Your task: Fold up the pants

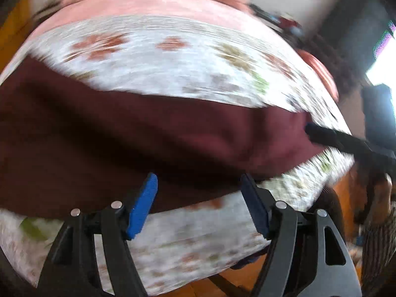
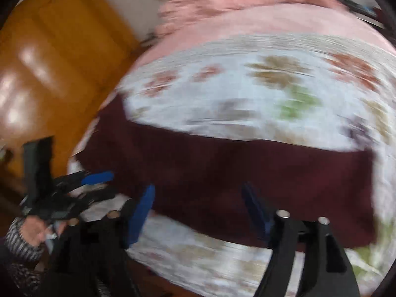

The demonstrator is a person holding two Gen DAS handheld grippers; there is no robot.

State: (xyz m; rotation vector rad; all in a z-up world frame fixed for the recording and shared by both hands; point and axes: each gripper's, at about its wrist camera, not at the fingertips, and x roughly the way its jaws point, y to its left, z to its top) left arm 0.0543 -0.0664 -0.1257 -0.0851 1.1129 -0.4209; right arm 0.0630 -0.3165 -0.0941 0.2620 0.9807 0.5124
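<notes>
i have the left gripper spread wide and empty over the near edge of the maroon pants, which lie flat across the floral bedsheet, probably to catch a hem. the right gripper is likewise agape above their right half.

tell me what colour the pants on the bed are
Dark maroon pants, plain with no pattern, lying on the floral sheet. The left wrist view shows them best.
</notes>
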